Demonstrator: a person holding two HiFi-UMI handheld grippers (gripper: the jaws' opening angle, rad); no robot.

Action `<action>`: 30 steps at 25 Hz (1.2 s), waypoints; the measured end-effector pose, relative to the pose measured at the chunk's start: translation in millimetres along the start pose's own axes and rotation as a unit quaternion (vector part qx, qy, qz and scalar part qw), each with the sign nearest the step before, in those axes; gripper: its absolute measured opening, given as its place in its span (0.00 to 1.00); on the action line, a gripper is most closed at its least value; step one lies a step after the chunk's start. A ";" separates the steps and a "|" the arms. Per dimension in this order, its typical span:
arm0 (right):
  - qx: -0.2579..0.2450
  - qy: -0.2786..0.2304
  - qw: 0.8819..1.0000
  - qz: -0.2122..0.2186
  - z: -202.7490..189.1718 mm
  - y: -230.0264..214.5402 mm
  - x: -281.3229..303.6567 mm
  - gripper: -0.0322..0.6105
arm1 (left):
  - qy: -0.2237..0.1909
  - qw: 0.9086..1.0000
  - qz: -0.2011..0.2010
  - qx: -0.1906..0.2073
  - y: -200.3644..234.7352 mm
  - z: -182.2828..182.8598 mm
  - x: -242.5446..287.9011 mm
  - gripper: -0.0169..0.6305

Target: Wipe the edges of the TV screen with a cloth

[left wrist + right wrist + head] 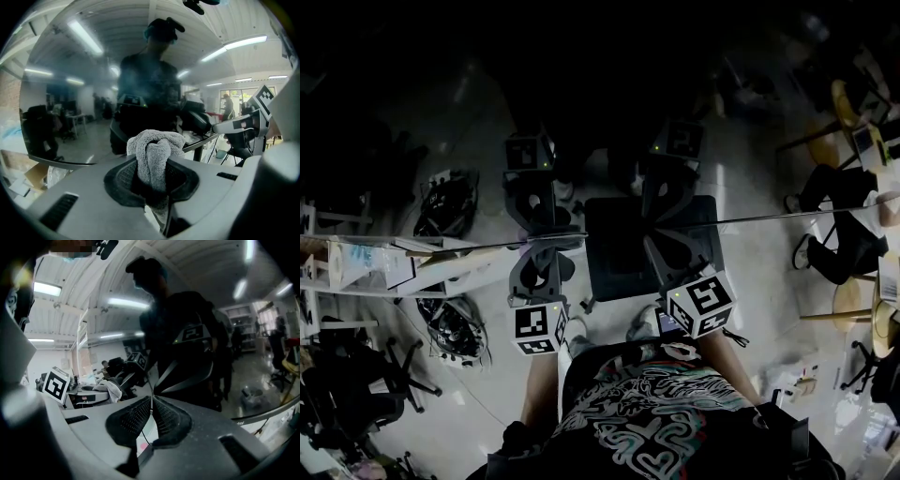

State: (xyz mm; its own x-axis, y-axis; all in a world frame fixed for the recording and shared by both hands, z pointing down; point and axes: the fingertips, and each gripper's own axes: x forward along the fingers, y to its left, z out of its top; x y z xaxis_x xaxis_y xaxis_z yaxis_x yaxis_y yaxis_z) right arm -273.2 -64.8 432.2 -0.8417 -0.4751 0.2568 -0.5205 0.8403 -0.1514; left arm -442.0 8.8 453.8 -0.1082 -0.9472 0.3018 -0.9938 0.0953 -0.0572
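The TV's thin edge [787, 214] runs across the head view as a bright line, and both grippers meet it. Its glossy screen [70, 117] mirrors the person and the ceiling lights. My left gripper [546, 242] is shut on a bunched grey cloth [154, 152], which sticks out past the pads towards the screen. In the right gripper view, that cloth [110, 389] shows to the left. My right gripper [661, 232] rests at the edge about a hand's width to the right. Its ribbed pads [133, 416] are closed together with nothing thick between them.
Mirror images of both marker cubes [528, 150] lie above the edge line. A white shelf unit [356, 267] and black office chairs [356, 394] stand at the left. A seated person [839, 234] and round stools [853, 300] are at the right. A dark mat [628, 272] lies below the grippers.
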 end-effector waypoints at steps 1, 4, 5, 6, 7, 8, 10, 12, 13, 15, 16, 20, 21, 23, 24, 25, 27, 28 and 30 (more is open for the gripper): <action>-0.001 0.001 1.000 0.003 -0.3 0.1 -0.8 0.11 | 0.000 1.000 0.000 0.000 -1.8 0.1 0.3 0.14; -0.002 0.001 1.000 0.007 -0.2 0.5 -2.1 0.11 | 0.001 1.000 -0.002 0.001 -5.2 0.8 0.7 0.14; -0.002 0.000 1.000 0.008 -0.1 0.5 -2.4 0.11 | 0.001 1.000 -0.002 0.001 -6.2 1.2 0.7 0.14; -0.002 0.000 1.000 0.009 0.1 0.4 -2.8 0.11 | 0.000 1.000 -0.003 0.001 -7.4 1.8 0.5 0.14; -0.002 0.000 1.000 0.009 0.2 0.0 -3.4 0.11 | 0.000 1.000 -0.003 0.001 -8.8 2.5 0.5 0.14; -0.001 0.000 1.000 0.010 0.4 -0.9 -4.2 0.11 | 0.000 1.000 -0.003 0.002 -10.7 3.2 0.8 0.14; 0.000 0.000 1.000 0.013 0.6 -6.2 -7.1 0.11 | 0.001 1.000 -0.004 0.002 -17.4 5.2 3.1 0.14; 0.002 -0.001 1.000 0.016 1.2 -15.8 -12.3 0.11 | 0.003 1.000 -0.004 0.004 -28.6 8.5 7.4 0.14; 0.003 -0.002 1.000 0.018 1.6 -19.8 -14.7 0.11 | 0.003 1.000 -0.004 0.005 -33.7 10.0 9.3 0.14; 0.003 -0.004 1.000 0.020 1.8 -21.1 -16.3 0.11 | 0.003 1.000 -0.005 0.006 -38.0 10.3 10.3 0.14; 0.003 -0.004 1.000 0.021 1.6 -19.1 -16.0 0.11 | 0.004 1.000 -0.006 0.006 -37.7 9.5 9.5 0.14; 0.002 -0.006 1.000 0.026 3.2 -24.5 -21.7 0.11 | 0.004 1.000 -0.008 0.008 -47.9 12.3 12.4 0.14; 0.003 -0.007 1.000 0.026 4.1 -28.9 -24.2 0.11 | 0.004 1.000 -0.008 0.008 -52.6 14.0 14.3 0.14; 0.004 -0.007 1.000 0.026 4.8 -32.9 -27.0 0.11 | 0.005 1.000 -0.010 0.009 -58.0 15.7 16.0 0.14; 0.004 -0.007 1.000 0.026 4.9 -32.7 -27.5 0.11 | 0.005 1.000 -0.011 0.009 -58.8 15.9 15.7 0.14; 0.004 -0.007 1.000 0.026 4.7 -31.8 -27.8 0.11 | 0.004 1.000 -0.012 0.010 -59.1 15.9 15.3 0.14; 0.003 -0.007 1.000 0.027 3.9 -30.9 -27.9 0.11 | 0.003 1.000 -0.013 0.010 -59.9 15.5 15.4 0.14; 0.002 -0.007 1.000 0.027 3.3 -30.9 -27.8 0.11 | 0.002 1.000 -0.013 0.010 -60.8 15.1 16.0 0.14; 0.003 -0.007 1.000 0.027 1.8 -31.6 -27.8 0.11 | 0.002 1.000 -0.015 0.010 -62.8 14.2 17.3 0.14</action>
State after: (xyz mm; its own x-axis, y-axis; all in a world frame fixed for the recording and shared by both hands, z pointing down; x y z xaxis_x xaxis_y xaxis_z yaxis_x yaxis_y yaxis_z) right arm -233.6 -78.7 428.1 -0.8701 -0.4334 0.2346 -0.4758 0.8628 -0.1707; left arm -381.1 -17.9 449.1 -0.0777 -0.9484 0.3073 -0.9960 0.0598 -0.0671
